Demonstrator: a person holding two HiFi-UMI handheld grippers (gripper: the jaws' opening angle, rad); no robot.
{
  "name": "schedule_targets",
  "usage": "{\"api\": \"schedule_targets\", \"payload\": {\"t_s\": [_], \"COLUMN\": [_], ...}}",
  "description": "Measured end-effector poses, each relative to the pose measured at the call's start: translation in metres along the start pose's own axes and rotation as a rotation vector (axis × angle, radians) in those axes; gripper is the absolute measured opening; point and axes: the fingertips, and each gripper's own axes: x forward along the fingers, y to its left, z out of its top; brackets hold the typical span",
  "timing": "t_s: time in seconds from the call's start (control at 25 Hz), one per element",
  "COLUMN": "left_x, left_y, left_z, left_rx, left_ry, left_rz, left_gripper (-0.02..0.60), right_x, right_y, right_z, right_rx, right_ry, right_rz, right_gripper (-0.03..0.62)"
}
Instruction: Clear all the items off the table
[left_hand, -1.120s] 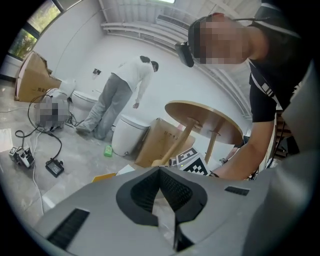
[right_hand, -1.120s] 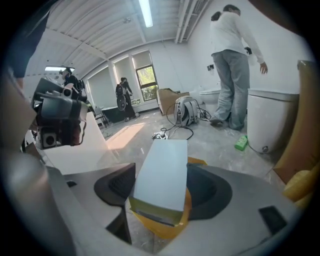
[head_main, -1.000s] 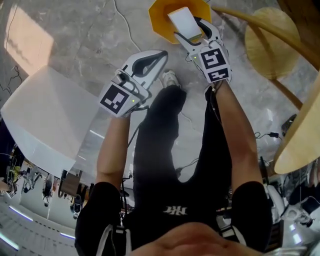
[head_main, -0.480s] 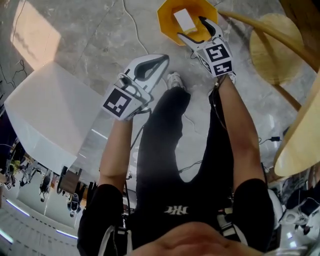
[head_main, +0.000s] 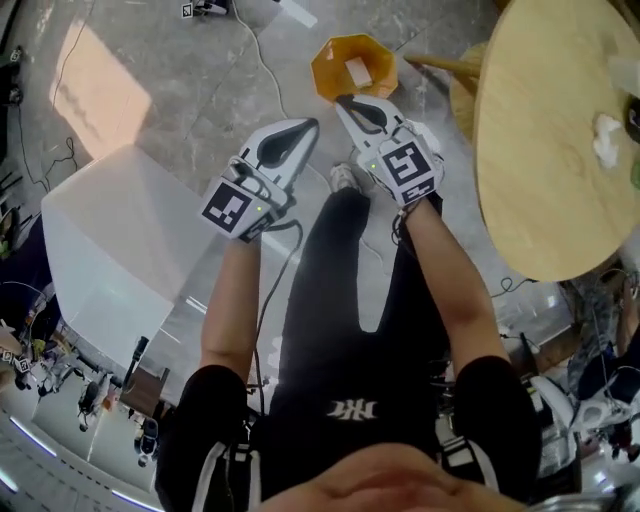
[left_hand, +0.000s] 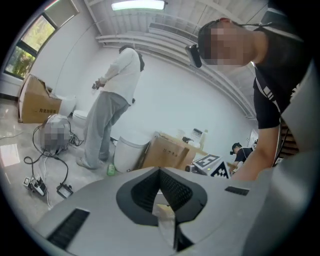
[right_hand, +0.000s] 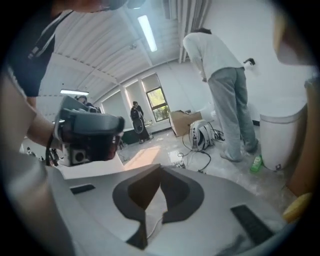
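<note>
The round table (head_main: 540, 150), smooth pale wood with a thin rim, fills the right of the head view. A crumpled white tissue (head_main: 606, 135) lies on it near the picture's right edge. On the grey marbled floor (head_main: 180, 80) stands an eight-sided orange bin (head_main: 322, 70) with a flat white packet (head_main: 357, 70) inside. The left gripper (head_main: 314, 124), white plastic with dark ridged pads, has its tips together. A pale sliver shows behind them, and I cannot tell what it is. The right gripper (head_main: 340, 100) has just been closing and is pinched to, with nothing in it.
</note>
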Motion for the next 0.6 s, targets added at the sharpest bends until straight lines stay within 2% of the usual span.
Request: {"api": "schedule_targets", "payload": {"t_s": [0.16, 0.28, 0.44, 0.6], "left_x": [-0.022, -0.036, -0.024, 0.007], "left_y": [-0.026, -0.074, -0.144, -0.210], "left_z": [0.100, 0.177, 0.263, 0.309], "left_rx": [0.041, 0.081, 0.133, 0.162], "left_ry": [-0.040, -0.054, -0.100, -0.102], "left_rz": [-0.007, -0.039, -0.161, -0.245], "left_gripper": [0.012, 0.012, 0.012, 0.012], "right_x": [-0.062, -0.139, -0.253, -0.366], "right_y": [0.055, 0.089, 0.090, 0.068], "right_z": [0.100, 0.167, 0.251, 0.298], "right_rx": [-0.014, -0.023, -0.077, -0.171], "right_ry": [-0.033, -0.061, -0.159, -0.255], "right_rz": [0.037, 0.029, -0.094, -0.208], "right_gripper": [0.003, 0.003, 0.003, 0.003]}}
